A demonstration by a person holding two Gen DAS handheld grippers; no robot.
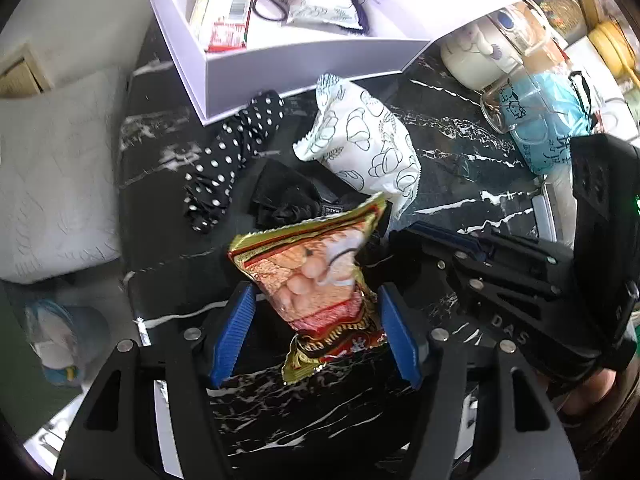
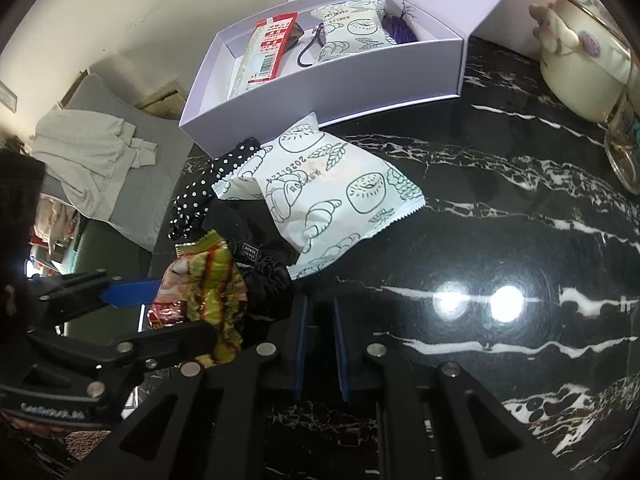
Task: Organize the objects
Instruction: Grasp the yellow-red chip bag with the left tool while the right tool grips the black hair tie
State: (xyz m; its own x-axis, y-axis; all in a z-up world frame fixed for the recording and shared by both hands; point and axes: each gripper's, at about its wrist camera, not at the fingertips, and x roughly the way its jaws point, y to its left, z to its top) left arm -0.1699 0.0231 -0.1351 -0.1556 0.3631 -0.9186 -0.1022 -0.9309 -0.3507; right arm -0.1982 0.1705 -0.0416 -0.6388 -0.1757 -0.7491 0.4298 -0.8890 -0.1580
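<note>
Left wrist view: a glossy black marble counter [image 1: 460,128] with white veins, an open white box [image 1: 304,60] at its far edge already holding packets, and a grey pillow [image 1: 56,176] off to the left. The left gripper [image 1: 316,332] has its blue fingers [image 1: 234,332] set half-wide on either side of a gold-and-red snack packet [image 1: 316,276], which stands tilted between them; whether the pads actually press it, I can't tell. Just beyond lie a polka-dot cloth [image 1: 236,152], a black scrunchie [image 1: 284,196] and a white pastry packet [image 1: 368,144].

Right wrist view: same counter [image 2: 500,208], lamp glare on it, a cream pot [image 2: 580,68] far right. The right gripper [image 2: 320,344] shows its fingers drawn narrow, nothing visibly between them, just beside the scrunchie [image 2: 272,276]. The snack packet [image 2: 200,288] sits left, in the other gripper.
</note>
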